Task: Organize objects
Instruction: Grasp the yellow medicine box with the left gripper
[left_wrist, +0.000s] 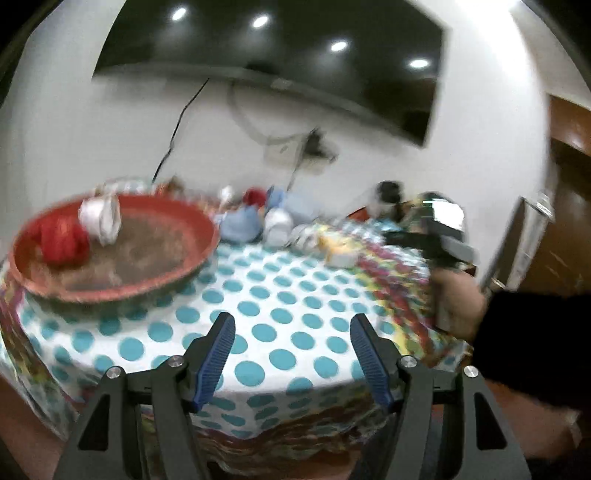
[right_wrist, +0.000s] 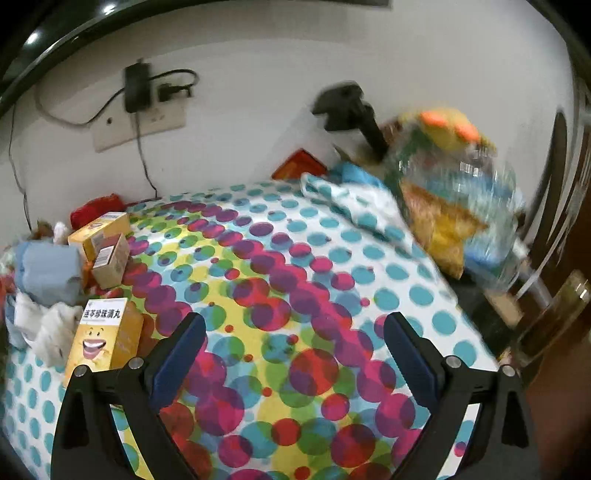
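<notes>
Both grippers, left gripper (left_wrist: 291, 354) and right gripper (right_wrist: 295, 354), have fingers parted, empty; approach the yellow box (right_wrist: 105, 339) squarely.

Left wrist view: round tray (left_wrist: 177, 269) sits on the table (left_wrist: 280, 314), far left. In the tray, at its left rim, a yarn ball (left_wrist: 62, 236) with a tipped cup (left_wrist: 101, 218) just beside it on the right. Behind the tray's right edge, against the wall, a cluster of blurred items.

Right wrist view: three boxes stand at the table's left edge, the nearest box (right_wrist: 105, 338) in front, two boxes (right_wrist: 105, 245) behind it. Wall socket (right_wrist: 140, 122) behind them. Clear bag (right_wrist: 458, 199) at the far right.
</notes>
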